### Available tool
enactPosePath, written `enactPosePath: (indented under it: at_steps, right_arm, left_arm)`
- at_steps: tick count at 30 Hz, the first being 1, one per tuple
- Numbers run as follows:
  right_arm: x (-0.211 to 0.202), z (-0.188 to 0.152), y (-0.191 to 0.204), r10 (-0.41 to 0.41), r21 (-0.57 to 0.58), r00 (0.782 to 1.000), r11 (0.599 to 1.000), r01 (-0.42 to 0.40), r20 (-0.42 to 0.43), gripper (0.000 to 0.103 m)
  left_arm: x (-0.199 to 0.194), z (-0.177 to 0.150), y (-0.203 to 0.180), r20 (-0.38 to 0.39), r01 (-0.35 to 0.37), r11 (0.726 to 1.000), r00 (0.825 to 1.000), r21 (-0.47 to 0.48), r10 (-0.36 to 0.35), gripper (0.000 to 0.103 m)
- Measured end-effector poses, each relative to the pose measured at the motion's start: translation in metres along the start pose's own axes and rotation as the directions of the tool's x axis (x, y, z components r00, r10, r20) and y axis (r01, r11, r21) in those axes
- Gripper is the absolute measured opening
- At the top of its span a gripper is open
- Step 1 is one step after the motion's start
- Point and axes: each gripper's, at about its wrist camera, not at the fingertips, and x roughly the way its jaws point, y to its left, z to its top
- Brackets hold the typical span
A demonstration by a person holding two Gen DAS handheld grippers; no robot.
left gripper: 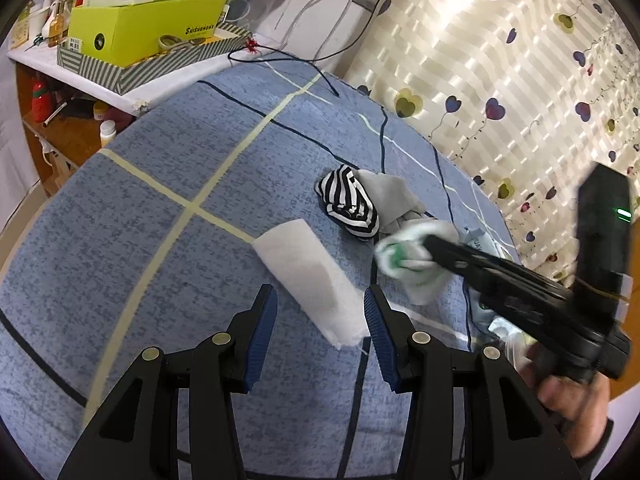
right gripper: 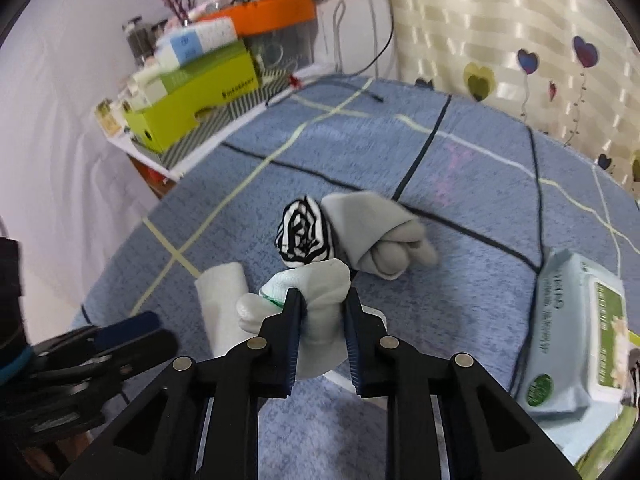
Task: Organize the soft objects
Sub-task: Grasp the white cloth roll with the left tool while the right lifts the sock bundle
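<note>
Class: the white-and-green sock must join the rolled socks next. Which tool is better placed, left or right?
Right. The right tool already grips the white-and-green sock beside the striped roll; the left tool is open over the white cloth.

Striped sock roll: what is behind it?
A grey sock bundle lies behind and beside the striped sock roll, touching it. Their contact side is hidden.

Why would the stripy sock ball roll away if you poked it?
The black-and-white striped sock bundle looks rounded, so a poke might roll it slightly. It probably squashes, being soft cloth. The grey sock bundle touching its side would likely stop it going that way.
</note>
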Motion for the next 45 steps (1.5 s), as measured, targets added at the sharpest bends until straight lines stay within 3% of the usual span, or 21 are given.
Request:
enactPosePath:
  at_steps: [10,18,20,25,45]
  right_arm:
    - [-0.047,-0.009,-0.019,0.008,0.034,0.997,0.999,-0.011,0.083,0.020]
    - [-0.056,-0.010,-0.021,0.024,0.029,0.995,0.999,-0.027,0.100,0.020]
    - [-0.059,-0.011,-0.021,0.024,0.029,0.994,0.999,-0.027,0.105,0.020]
    - [-0.072,-0.015,-0.022,0.013,0.035,0.992,0.999,-0.018,0.125,0.020]
    - [-0.141,-0.061,-0.020,-0.023,0.039,0.977,0.999,0.016,0.210,0.020]
  left_arm:
    - [0.037,0.003,-0.016,-0.063,-0.086,0.996,0.995,-0.036,0.084,0.047]
    - [0.056,0.002,-0.025,-0.055,-0.205,0.979,0.977,0.020,0.205,0.046]
    - [0.057,0.003,-0.025,-0.044,-0.215,0.976,0.975,0.026,0.216,0.035]
    - [0.044,0.001,-0.024,-0.019,-0.188,0.982,0.982,0.036,0.189,0.024]
    - [-0.034,-0.030,-0.073,0.080,-0.027,0.986,0.997,0.165,0.014,0.021]
